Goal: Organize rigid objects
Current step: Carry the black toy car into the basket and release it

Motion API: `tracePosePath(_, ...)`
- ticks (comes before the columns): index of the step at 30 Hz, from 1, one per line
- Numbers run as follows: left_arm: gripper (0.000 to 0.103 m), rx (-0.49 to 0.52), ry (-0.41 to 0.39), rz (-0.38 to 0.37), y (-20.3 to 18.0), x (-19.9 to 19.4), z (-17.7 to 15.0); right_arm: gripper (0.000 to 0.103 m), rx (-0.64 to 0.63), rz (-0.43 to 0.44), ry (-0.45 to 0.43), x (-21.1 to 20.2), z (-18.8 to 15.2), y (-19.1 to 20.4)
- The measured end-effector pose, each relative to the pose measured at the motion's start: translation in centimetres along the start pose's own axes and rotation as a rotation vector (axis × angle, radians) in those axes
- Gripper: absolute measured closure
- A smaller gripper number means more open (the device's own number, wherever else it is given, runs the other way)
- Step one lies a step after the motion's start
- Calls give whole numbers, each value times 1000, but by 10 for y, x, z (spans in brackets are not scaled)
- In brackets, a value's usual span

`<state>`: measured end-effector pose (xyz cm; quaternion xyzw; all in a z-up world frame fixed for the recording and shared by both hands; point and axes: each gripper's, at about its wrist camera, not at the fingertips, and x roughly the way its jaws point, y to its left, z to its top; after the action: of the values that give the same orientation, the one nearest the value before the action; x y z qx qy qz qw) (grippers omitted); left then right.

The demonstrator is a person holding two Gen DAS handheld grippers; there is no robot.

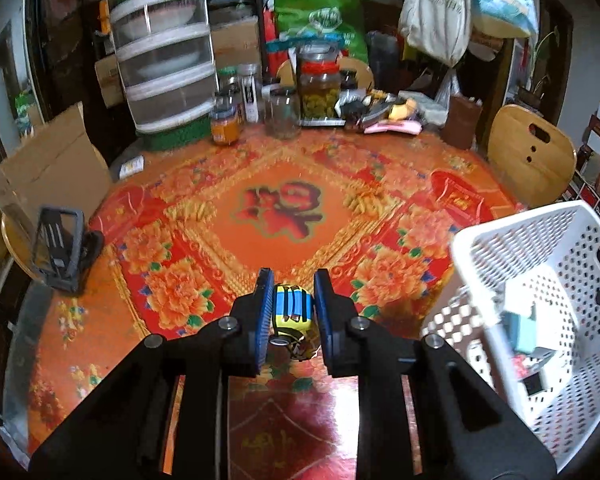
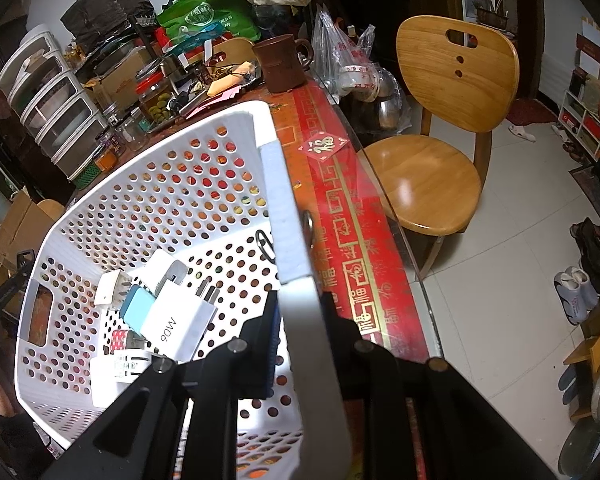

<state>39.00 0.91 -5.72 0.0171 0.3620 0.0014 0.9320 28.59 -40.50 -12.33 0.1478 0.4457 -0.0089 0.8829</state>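
A: Left claw (image 1: 291,312) clamped on a small yellow toy (image 1: 293,318) with blue and black stripes, its blue pads (image 1: 265,316) pressing the toy from both sides. It hangs above the desk (image 1: 280,216), over the red and orange floral cloth.

B: And the right claw (image 2: 300,332)?

A: Closed on the rim of the white perforated basket (image 2: 172,184). One finger sits inside the wall, the other outside, with the white edge pinched between them.

B: What lies in the basket?

A: A pile of plug adapters at its bottom: a white charger (image 2: 176,320) marked 90W, a light blue adapter (image 2: 138,306) touching it, a smaller white plug (image 2: 110,288) beside those, and a red-patterned one (image 2: 122,340) below. A black binder clip (image 2: 265,244) rests near the wall.

B: Where does the basket stand in the left view?

A: At the right edge of the frame, just beside the left claw and its toy, on the same cloth.

B: The rest of the desk?

A: Glass jars (image 1: 284,114) and a white stacked drawer unit (image 1: 160,52) crowd the far side. A black folding stand (image 1: 60,248) sits at the left edge. A wooden chair (image 2: 440,120) stands off the desk's right side.
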Motion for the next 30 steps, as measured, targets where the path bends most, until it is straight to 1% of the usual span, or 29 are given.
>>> tracePosePath(3, 84, 27, -41, 4, -12, -25, 10, 85, -4, 0, 1, 0, 0, 0)
tracePosePath(7, 84, 73, -101, -9, -40, -62, 25, 85, -5, 1, 0, 0, 0, 0)
tracePosePath(10, 84, 125, -133, -25, -71, -84, 33, 85, -5, 1, 0, 0, 0, 0)
tracePosePath(14, 84, 208, -134, -59, -119, -95, 35, 85, -6, 1, 1, 0, 0, 0)
tracePosePath(18, 84, 285, -104, -90, -166, -91, 23, 85, -6, 1, 1, 0, 0, 0)
tracePosePath(22, 84, 338, -55, -99, -199, -77, 9, 85, -6, 0, 2, 1, -1, 1)
tracePosePath(26, 84, 374, 5, -83, -215, -58, -5, 85, -6, 1, 2, 1, -1, 1)
tracePosePath(30, 84, 383, 52, -70, -215, -40, -13, 85, -6, 1, 2, 1, -1, 1)
